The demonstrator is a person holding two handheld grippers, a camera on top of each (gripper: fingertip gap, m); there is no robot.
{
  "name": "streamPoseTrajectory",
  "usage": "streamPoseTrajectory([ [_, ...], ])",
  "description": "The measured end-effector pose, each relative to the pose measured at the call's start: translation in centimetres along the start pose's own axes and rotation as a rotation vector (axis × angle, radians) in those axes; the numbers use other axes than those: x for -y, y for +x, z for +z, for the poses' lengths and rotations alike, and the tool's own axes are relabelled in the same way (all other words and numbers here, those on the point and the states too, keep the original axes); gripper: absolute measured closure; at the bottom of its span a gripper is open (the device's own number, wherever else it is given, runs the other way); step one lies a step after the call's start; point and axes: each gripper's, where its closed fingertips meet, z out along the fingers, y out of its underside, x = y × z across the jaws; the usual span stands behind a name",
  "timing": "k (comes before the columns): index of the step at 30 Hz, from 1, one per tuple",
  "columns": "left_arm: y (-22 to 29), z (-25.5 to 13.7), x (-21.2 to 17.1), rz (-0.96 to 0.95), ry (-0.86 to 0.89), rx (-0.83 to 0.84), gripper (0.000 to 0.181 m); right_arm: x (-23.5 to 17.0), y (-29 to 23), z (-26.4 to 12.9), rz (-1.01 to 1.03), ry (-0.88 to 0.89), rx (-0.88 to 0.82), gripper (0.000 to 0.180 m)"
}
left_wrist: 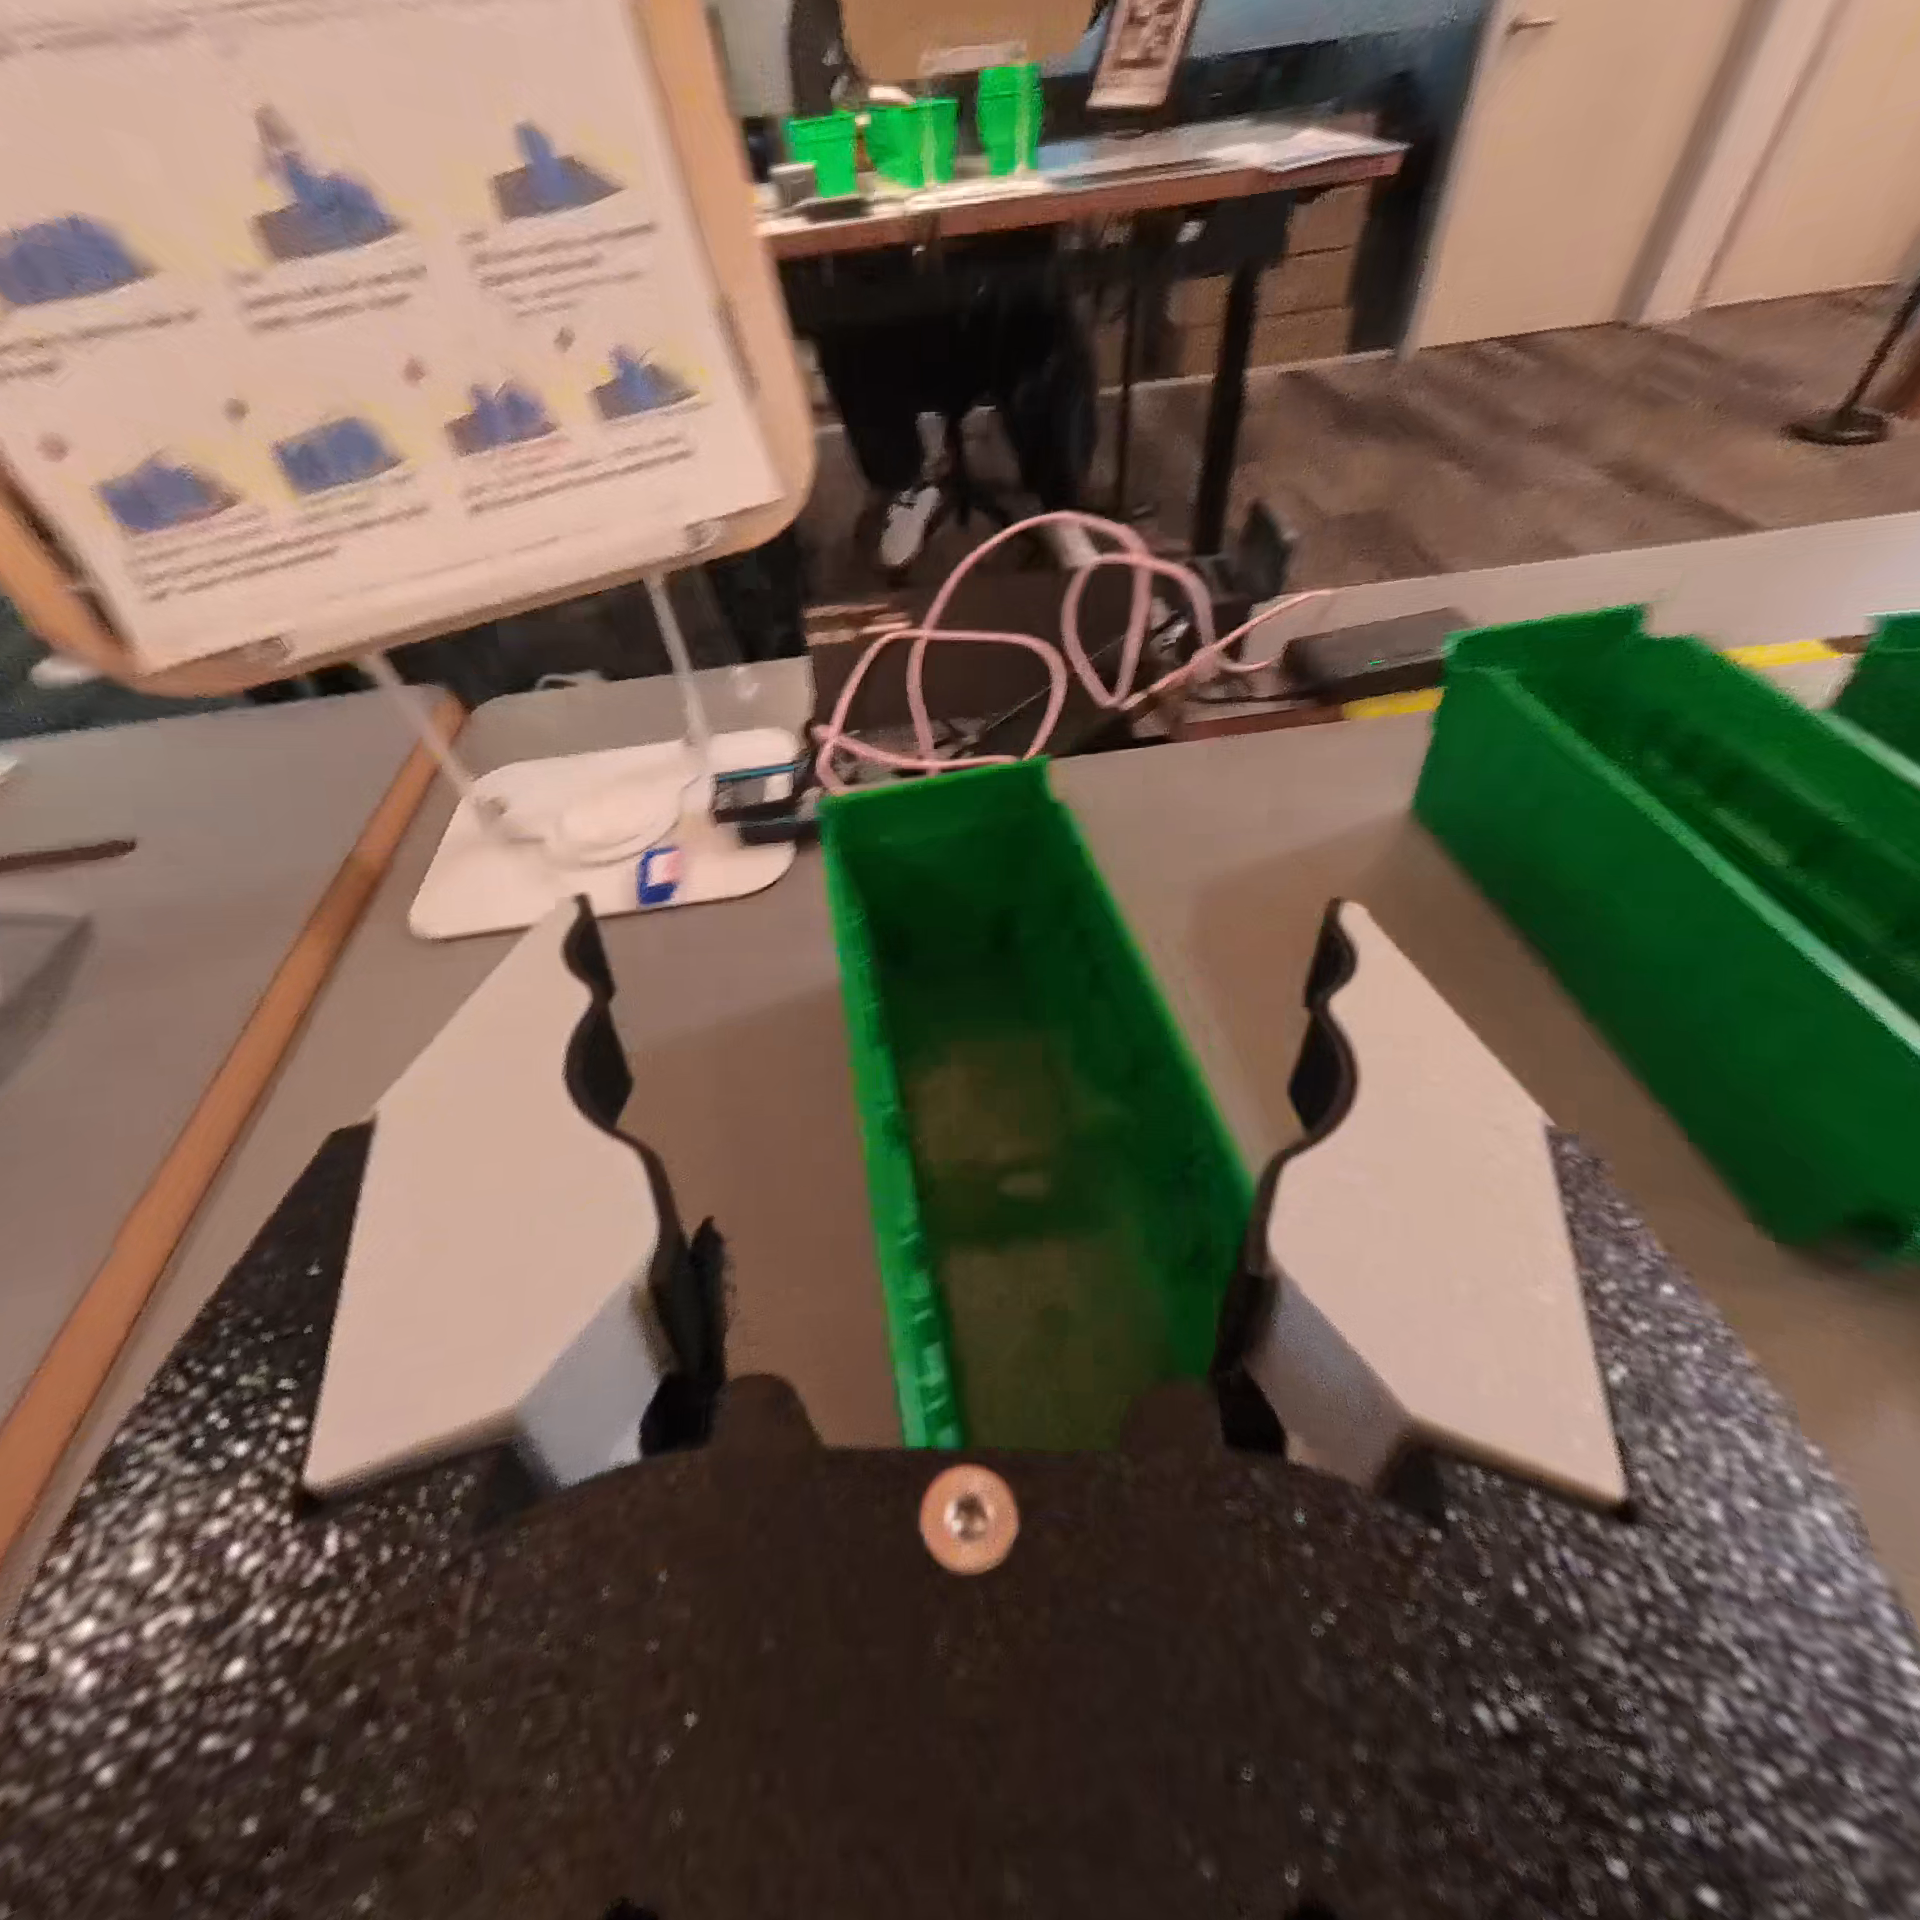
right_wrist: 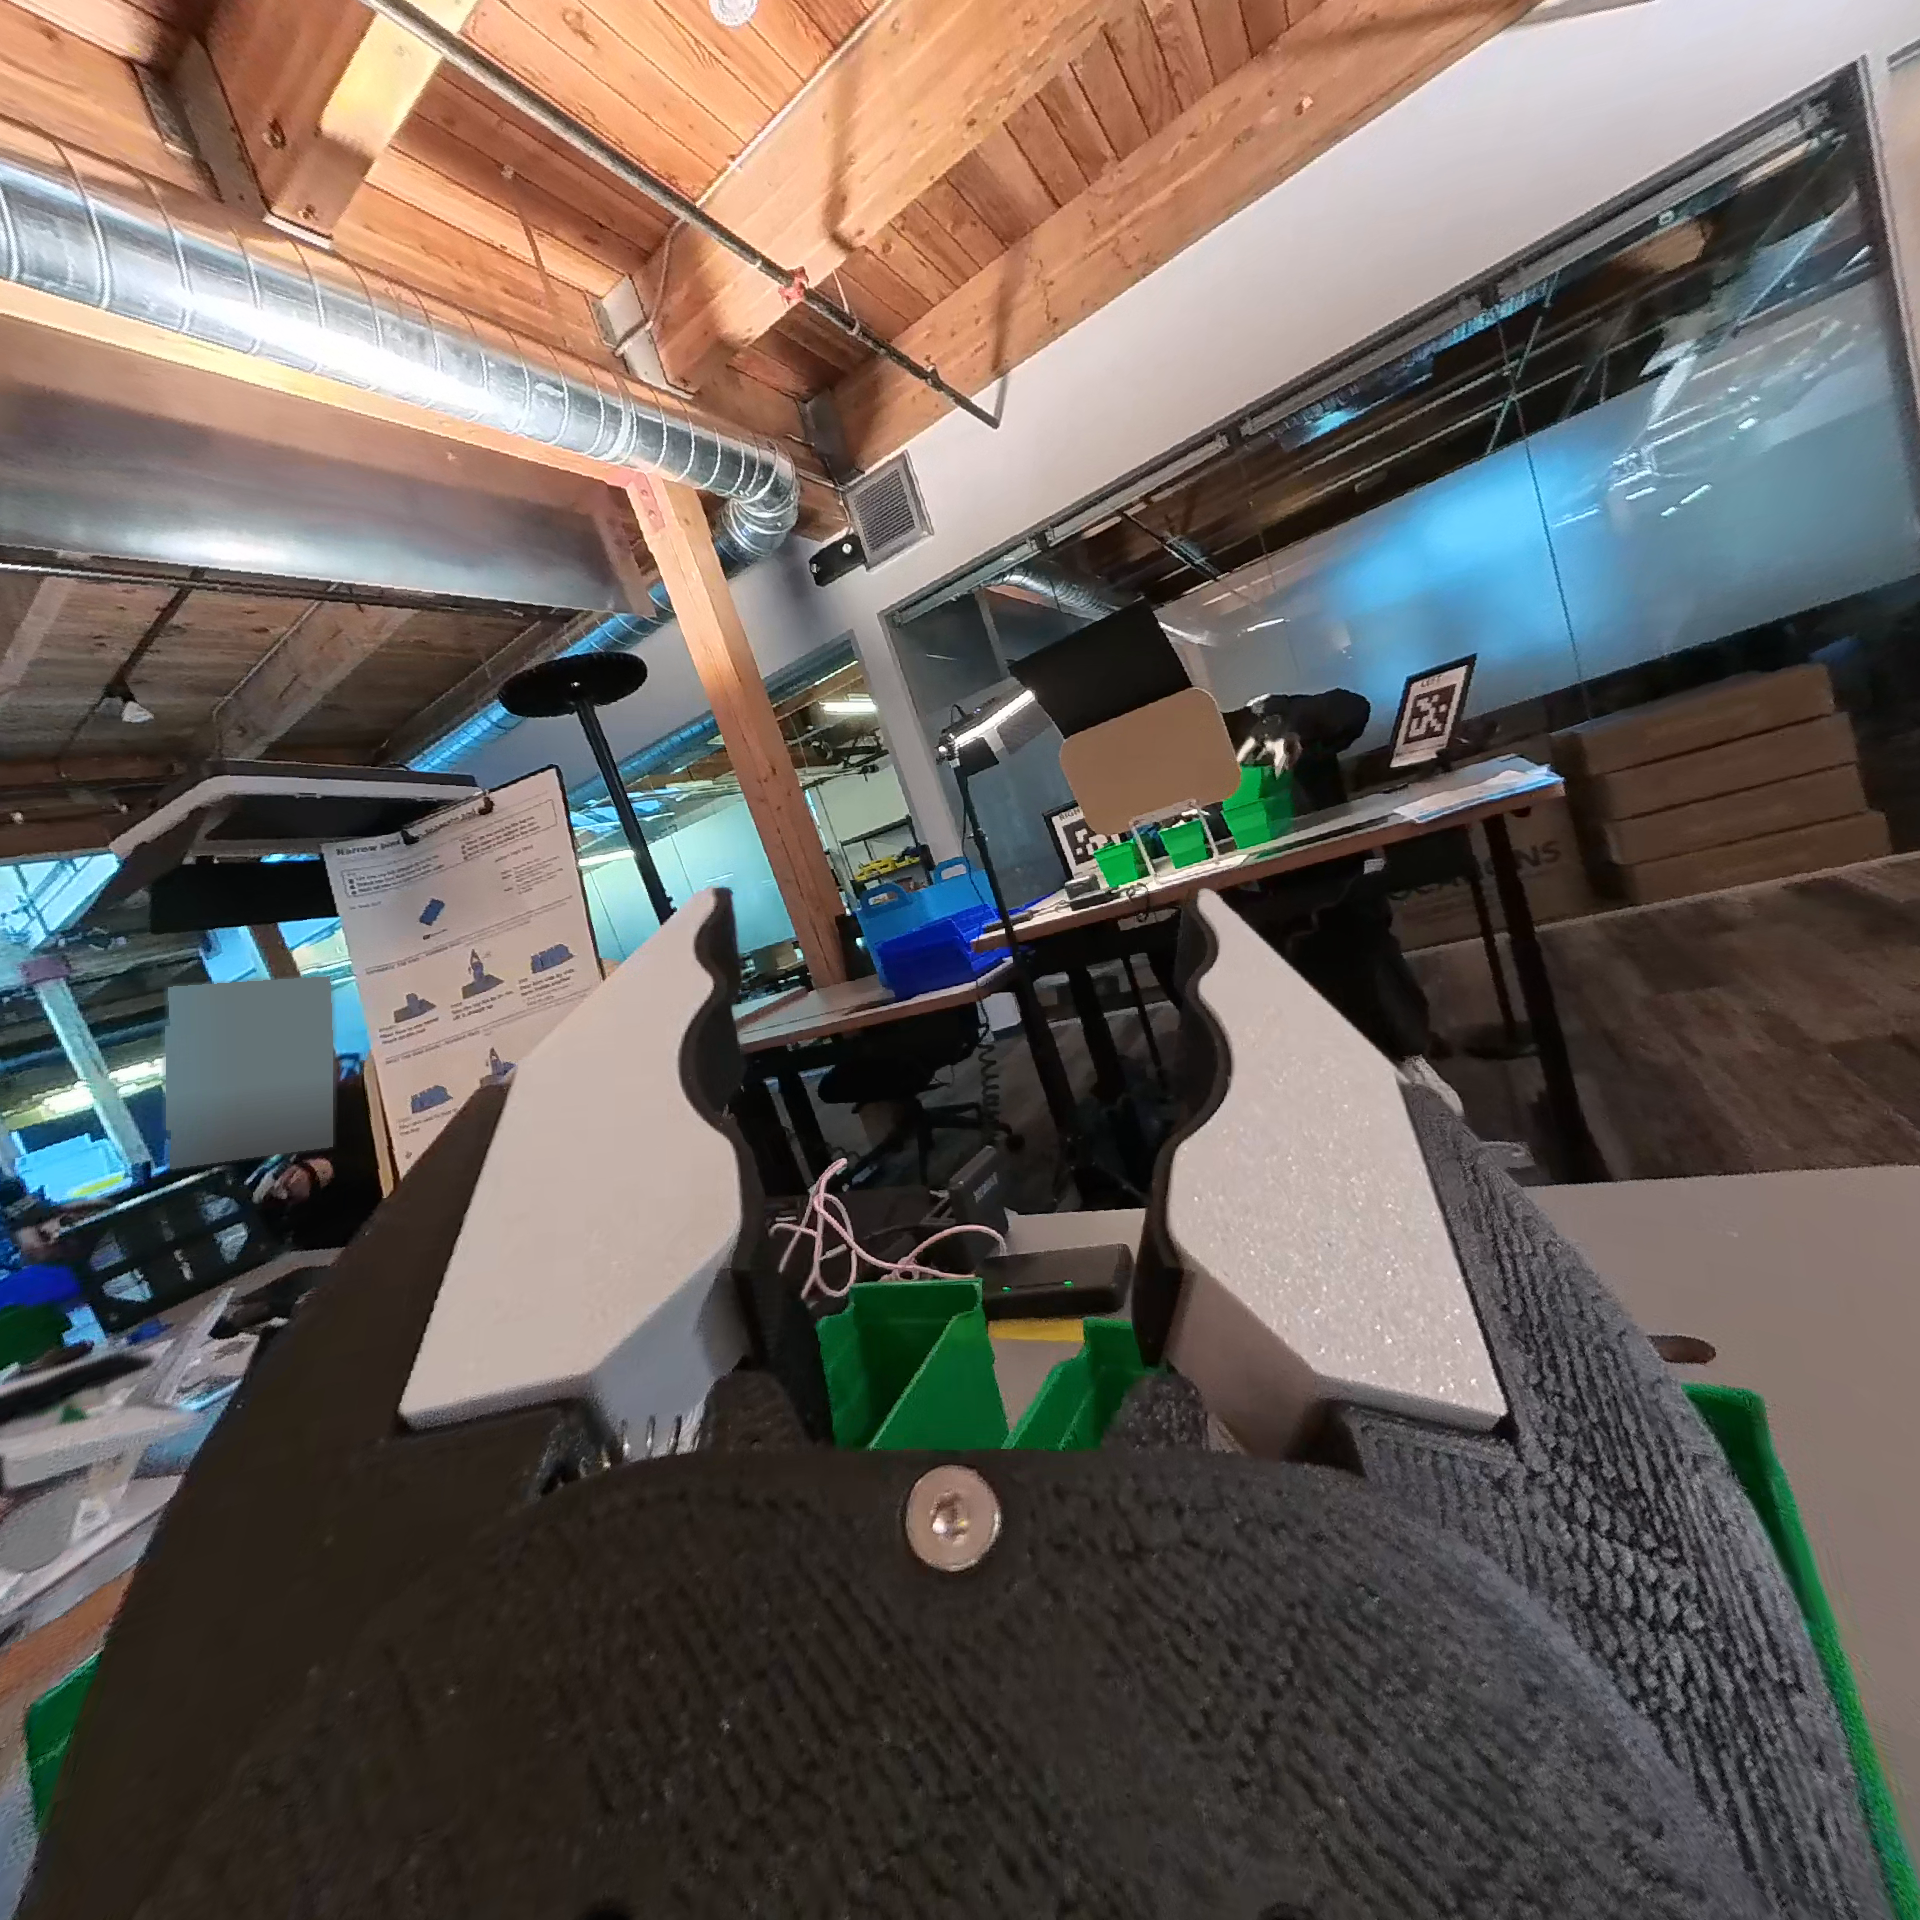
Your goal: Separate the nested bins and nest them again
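A narrow green bin point(left_wrist: 1039, 1091) lies open side up on the grey table point(left_wrist: 727, 1039), running away from me. My left gripper point(left_wrist: 961, 914) is open and straddles it, with the right finger point(left_wrist: 1434, 1164) close to its right wall. A second green bin point(left_wrist: 1662, 935) lies to the right, and a third shows at the far right edge point(left_wrist: 1886, 675). My right gripper point(right_wrist: 956, 904) is open, empty and tilted up towards the room. Below it I see two green bin ends point(right_wrist: 914, 1361) point(right_wrist: 1070, 1392). More green plastic point(right_wrist: 1756, 1475) shows under the gripper's body.
An instruction board point(left_wrist: 364, 312) on a white stand base point(left_wrist: 603, 831) stands at the back left. A pink cable point(left_wrist: 987, 644) and a black device point(left_wrist: 1371, 649) lie at the table's far edge. A wooden-edged table point(left_wrist: 208, 1091) adjoins on the left.
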Motion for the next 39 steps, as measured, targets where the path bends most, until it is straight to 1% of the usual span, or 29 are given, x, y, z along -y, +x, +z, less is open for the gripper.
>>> streamPoseTrajectory([
  [2, 4.2, 1.3, 1.4, 0.004, -0.02, -0.079, 0.035, -0.4, -0.2, 0.3, -0.004, -0.017, 0.004, 0.095],
  [4, 9.9, 3.0, 2.1, -0.034, -0.069, -0.224, 0.026, -0.7, -0.1, 0.5, -0.008, -0.031, -0.004, 0.096],
  [5, 12.9, 3.9, 2.0, -0.036, -0.121, -0.29, 0.022, -0.7, -0.1, 0.5, -0.008, -0.033, -0.005, 0.096],
  [8, 20.1, 7.3, 1.1, 0.041, -0.254, -0.381, 0.021, -1.0, -0.3, 0.8, -0.001, -0.042, 0.007, 0.096],
  [10, 24.1, 9.4, 0.2, 0.057, -0.339, -0.428, 0.021, -1.3, -0.5, 1.0, 0.003, -0.054, 0.015, 0.096],
  [12, 26.9, 11.6, -0.5, 0.068, -0.405, -0.43, 0.023, -1.6, -0.7, 1.1, 0.009, -0.066, 0.028, 0.096],
  [15, 29.6, 14.3, -2.5, 0.05, -0.547, -0.427, 0.022, -1.7, -1.1, 1.2, 0.023, -0.071, 0.052, 0.095],
  [18, 31.0, 15.9, -4.2, 0.058, -0.651, -0.382, 0.021, -1.7, -1.3, 1.2, 0.042, -0.067, 0.071, 0.095],
  [22, 32.5, 16.8, -4.7, 0.123, -0.703, -0.354, 0.021, -1.6, -1.0, 1.1, 0.069, -0.062, 0.08, 0.095],
  [26, 31.2, 16.9, -7.5, 0.229, -0.868, -0.246, 0.021, -1.5, -0.4, 0.9, 0.094, -0.055, 0.078, 0.095],
  [28, 31.6, 16.6, -8.9, 0.194, -0.933, -0.276, 0.021, -1.4, 0.0, 0.8, 0.102, -0.05, 0.073, 0.095],
  [31, 32.0, 16.2, -9.7, 0.098, -0.968, -0.346, 0.023, -1.3, 0.3, 0.6, 0.11, -0.045, 0.067, 0.095],
  [32, 31.8, 16.1, -9.5, 0.102, -0.959, -0.362, 0.03, -1.2, 0.4, 0.6, 0.111, -0.044, 0.066, 0.095],
  [35, 30.7, 15.4, -9.6, 0.116, -0.973, -0.389, 0.042, -1.4, 0.5, 0.7, 0.11, -0.046, 0.059, 0.095],
  [39, 28.5, 15.4, -9.1, 0.091, -0.91, -0.41, 0.058, -1.7, 0.4, 0.9, 0.104, -0.061, 0.057, 0.096],
])
